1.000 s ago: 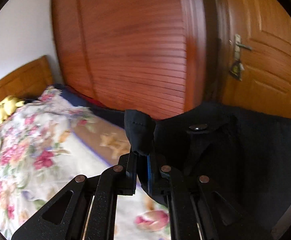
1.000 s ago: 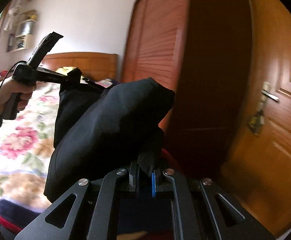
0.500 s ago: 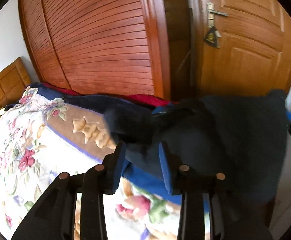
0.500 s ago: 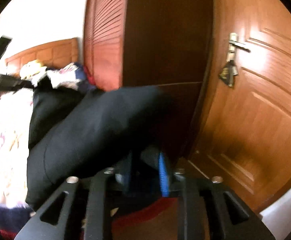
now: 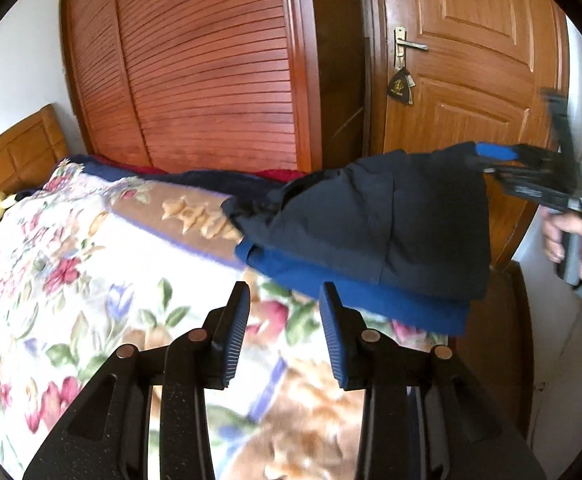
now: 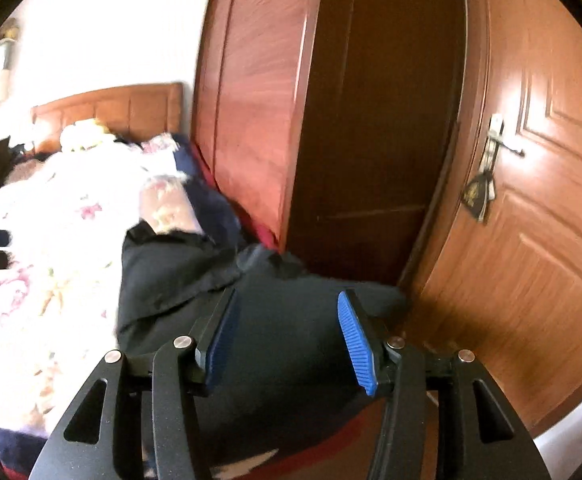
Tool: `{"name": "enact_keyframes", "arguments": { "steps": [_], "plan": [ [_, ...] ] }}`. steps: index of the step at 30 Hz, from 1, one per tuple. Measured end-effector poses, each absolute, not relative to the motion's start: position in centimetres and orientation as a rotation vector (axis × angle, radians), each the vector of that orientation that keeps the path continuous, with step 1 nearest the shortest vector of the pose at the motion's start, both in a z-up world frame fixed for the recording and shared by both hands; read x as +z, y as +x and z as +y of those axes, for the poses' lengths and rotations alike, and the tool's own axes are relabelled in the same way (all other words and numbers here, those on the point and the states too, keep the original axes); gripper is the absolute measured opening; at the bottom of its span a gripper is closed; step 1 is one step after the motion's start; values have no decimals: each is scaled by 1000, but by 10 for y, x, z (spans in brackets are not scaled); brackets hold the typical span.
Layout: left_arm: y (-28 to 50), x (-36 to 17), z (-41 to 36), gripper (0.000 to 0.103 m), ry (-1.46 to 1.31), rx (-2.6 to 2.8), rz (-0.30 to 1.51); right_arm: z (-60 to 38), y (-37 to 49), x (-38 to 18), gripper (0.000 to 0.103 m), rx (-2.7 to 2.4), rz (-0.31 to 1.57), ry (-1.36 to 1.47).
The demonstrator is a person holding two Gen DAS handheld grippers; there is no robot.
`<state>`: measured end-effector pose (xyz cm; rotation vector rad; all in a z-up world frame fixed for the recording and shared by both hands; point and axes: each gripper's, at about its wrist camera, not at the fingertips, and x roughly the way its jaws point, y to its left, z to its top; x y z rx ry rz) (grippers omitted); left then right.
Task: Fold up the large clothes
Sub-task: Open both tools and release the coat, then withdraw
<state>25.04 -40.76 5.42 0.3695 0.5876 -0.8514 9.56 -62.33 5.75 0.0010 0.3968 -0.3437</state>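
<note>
The left gripper (image 5: 283, 300) stands with its blue-padded jaws apart and nothing between them, above the floral bedspread (image 5: 71, 272) and just short of the dark navy garment (image 5: 371, 224). The right gripper (image 6: 287, 316) is also parted, its jaws having just been opening; the dark cloth lies beneath and between its fingers, but the pads do not press on it. In the left wrist view that right gripper (image 5: 491, 154) appears at the far right, its tip at the garment's raised corner, with the person's hand (image 5: 575, 236) on its handle.

The garment sits folded in a bundle at the bed's corner near the louvred wardrobe (image 5: 211, 72) and the wooden door (image 5: 471, 60). A brighter blue layer (image 5: 351, 292) shows along its lower edge. Part of the bundle looks to overhang the bed's edge.

Judging from this, the fold is set down and both grips are let go. The risk is that the overhanging part drags the bundle off the bed, since nothing pins it. The slick-looking cloth may also spring open, and a pad catching a fold on the way out would pull the layers askew.
</note>
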Motion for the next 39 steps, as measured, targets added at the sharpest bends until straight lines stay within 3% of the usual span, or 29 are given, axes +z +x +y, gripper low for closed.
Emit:
{"name": "enact_keyframes", "arguments": {
  "steps": [7,13,25,32,39],
  "plan": [
    [220,57,-359,37,336,-841,562,-673,137,13,52,-384,558,158],
    [202,49,-318,37,289,-776,564,-669,124,31,53,-399,554,172],
    [154,42,-213,37,177,-595,573,-522,80,31,56,-207,499,51],
    [123,31,-139,37,130,-393,570,-415,73,25,76,13,461,36],
    [95,24,-64,37,79,-204,559,-304,54,22,81,191,406,3]
  ]
}}
